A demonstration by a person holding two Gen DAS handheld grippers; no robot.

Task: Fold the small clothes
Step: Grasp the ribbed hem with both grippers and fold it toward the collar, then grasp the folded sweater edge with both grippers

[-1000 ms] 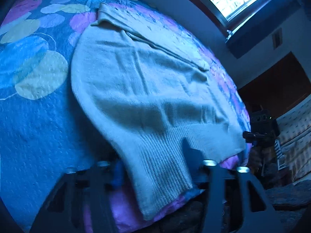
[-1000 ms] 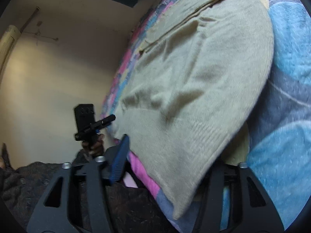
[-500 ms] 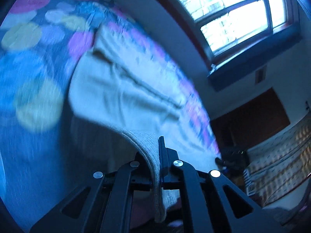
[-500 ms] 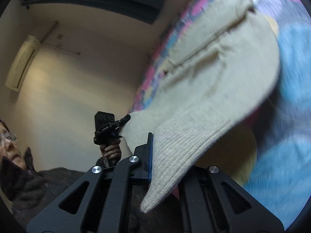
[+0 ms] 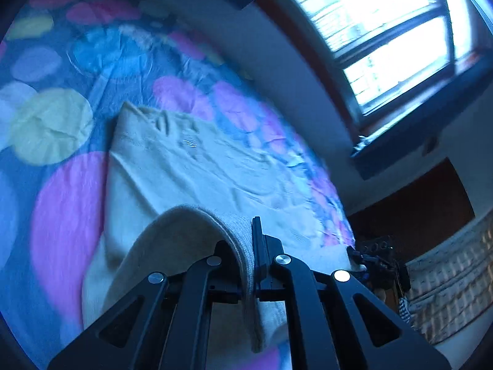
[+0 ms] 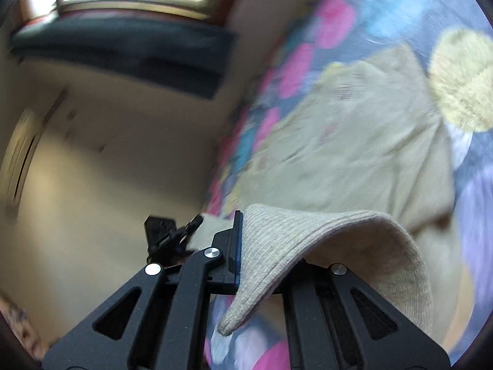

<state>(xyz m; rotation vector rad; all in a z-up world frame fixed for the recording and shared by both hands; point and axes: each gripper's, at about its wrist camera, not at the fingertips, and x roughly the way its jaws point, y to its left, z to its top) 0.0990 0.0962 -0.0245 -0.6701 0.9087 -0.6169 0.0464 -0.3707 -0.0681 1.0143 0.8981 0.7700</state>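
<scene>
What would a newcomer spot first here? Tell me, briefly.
First, the cream knitted sweater spread on the spotted bedspread, its ribbed hem lifted and curling over. Each corner of that hem is pinched: the left tongs and the right tongs are both shut on it. Then the bright window, upper right in the left view.

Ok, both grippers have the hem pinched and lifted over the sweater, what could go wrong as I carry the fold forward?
1. The left gripper and right gripper each pinch only the ribbed edge of the beige sweater, so the knit could slip out mid-carry.
2. The hem sags between the grips, so it may land creased or uneven.
3. Dragging could bunch the lower layer on the bedspread.
</scene>
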